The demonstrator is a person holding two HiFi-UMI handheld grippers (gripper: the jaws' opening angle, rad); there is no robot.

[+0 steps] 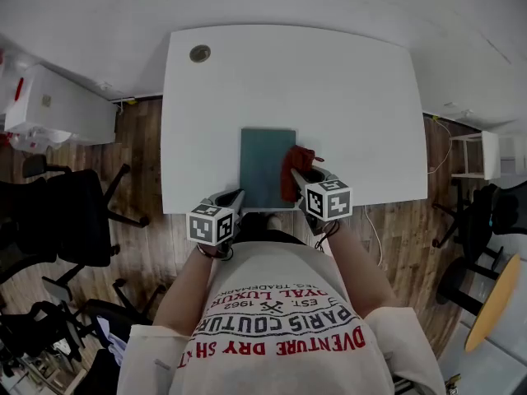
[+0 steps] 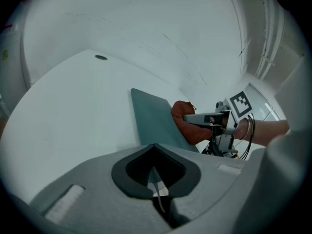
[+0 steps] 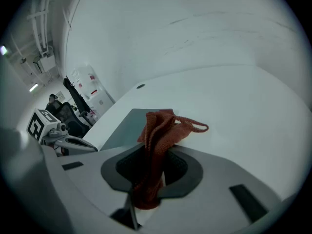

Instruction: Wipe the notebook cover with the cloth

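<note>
A teal notebook lies flat near the front edge of the white table. My right gripper is shut on a bunched red cloth, which rests at the notebook's right edge. In the right gripper view the cloth rises out of the jaws, a loop of it hanging over the table beside the notebook. My left gripper hovers at the notebook's near left corner, its jaws together with nothing seen between them. The left gripper view shows the notebook, the cloth and the right gripper.
A round cable hole sits at the table's far left corner. Black office chairs and a white cabinet stand on the left over the wood floor. A white stool and a round yellow table are on the right.
</note>
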